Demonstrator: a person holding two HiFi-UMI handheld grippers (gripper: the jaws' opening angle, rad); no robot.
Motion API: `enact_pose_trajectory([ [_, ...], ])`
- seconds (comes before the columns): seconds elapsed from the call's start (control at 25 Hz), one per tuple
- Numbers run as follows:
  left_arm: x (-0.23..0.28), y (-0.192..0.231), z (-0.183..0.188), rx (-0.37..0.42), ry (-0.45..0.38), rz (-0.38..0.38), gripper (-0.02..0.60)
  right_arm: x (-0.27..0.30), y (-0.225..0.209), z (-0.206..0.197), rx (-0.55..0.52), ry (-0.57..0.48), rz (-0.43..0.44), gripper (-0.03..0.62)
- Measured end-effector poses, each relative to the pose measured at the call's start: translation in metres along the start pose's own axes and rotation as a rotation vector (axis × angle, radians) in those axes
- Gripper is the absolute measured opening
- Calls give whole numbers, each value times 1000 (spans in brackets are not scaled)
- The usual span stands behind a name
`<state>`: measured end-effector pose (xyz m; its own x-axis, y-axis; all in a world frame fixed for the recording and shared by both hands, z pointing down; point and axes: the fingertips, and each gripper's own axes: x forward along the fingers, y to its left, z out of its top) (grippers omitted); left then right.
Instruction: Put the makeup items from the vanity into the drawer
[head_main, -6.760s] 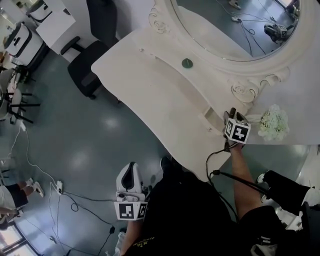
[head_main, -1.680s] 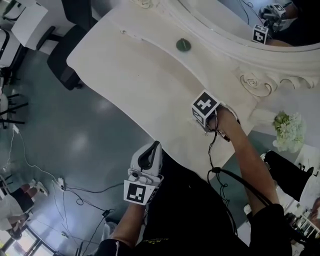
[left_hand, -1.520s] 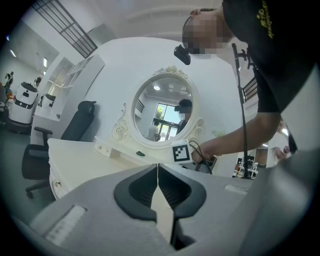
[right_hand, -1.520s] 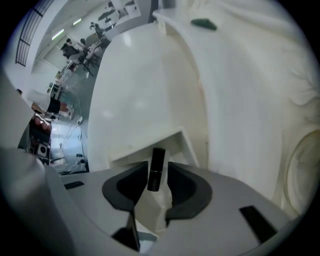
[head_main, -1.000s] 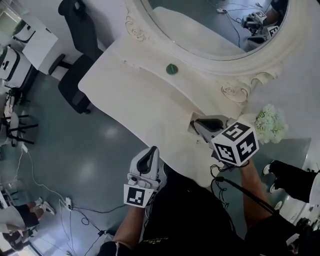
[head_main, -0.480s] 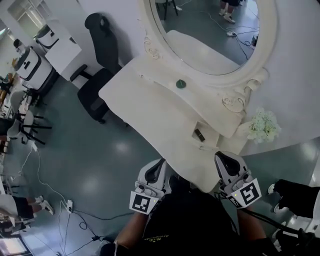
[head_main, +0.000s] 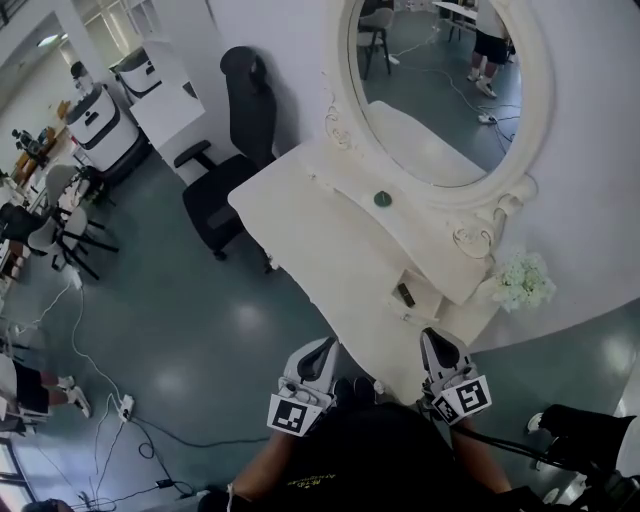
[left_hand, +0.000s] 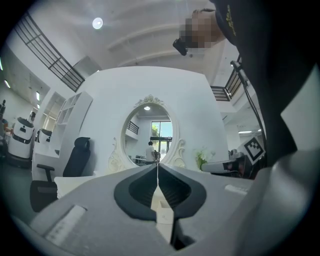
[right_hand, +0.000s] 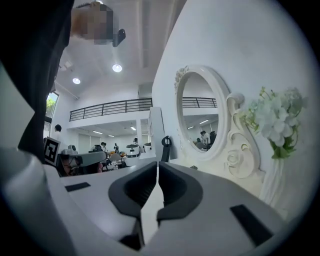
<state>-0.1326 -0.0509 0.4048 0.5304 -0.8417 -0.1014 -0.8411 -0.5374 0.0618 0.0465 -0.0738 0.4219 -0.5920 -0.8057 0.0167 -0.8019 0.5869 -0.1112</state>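
A small round green item (head_main: 382, 199) was seen on top of the vanity (head_main: 330, 250), just below the lower rim of the mirror (head_main: 440, 90). Farther out from the mirror, toward the vanity's front edge, the drawer (head_main: 423, 297) was found open, and a dark item (head_main: 406, 294) was lying in it; its kind could not be told. White flowers (head_main: 522, 280) were set beside the mirror's lower scroll, and an office chair (head_main: 235, 130) was stood off the mirror's other side.

The left gripper (head_main: 322, 348) and the right gripper (head_main: 436, 340) were held well back from the mirror, beyond the vanity's front edge and close to the person's body. In both gripper views the jaws were pressed together, with nothing caught between them.

The moment was judged to fall between carries: one item appeared stowed, while the green one was not yet fetched. For the next move, one gripper would need to be brought in under the mirror, its jaws spread, and the low, flat disc pinched across its edges before being taken to the drawer.
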Motion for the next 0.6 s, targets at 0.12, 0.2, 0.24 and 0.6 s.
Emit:
enact_pose_trajectory([
  [0.12, -7, 1, -9, -1, 15, 3, 21, 6, 6, -12, -19, 17, 19, 14],
  [0.2, -8, 1, -10, 6, 13, -2, 21, 11, 8, -14, -32, 14, 29, 14],
  [0.24, -8, 1, -9, 12, 8, -4, 21, 13, 8, -13, -39, 8, 29, 14],
  [0.6, -14, 13, 6, 41, -34, 38, 21, 21, 9, 4, -83, -28, 5, 8],
])
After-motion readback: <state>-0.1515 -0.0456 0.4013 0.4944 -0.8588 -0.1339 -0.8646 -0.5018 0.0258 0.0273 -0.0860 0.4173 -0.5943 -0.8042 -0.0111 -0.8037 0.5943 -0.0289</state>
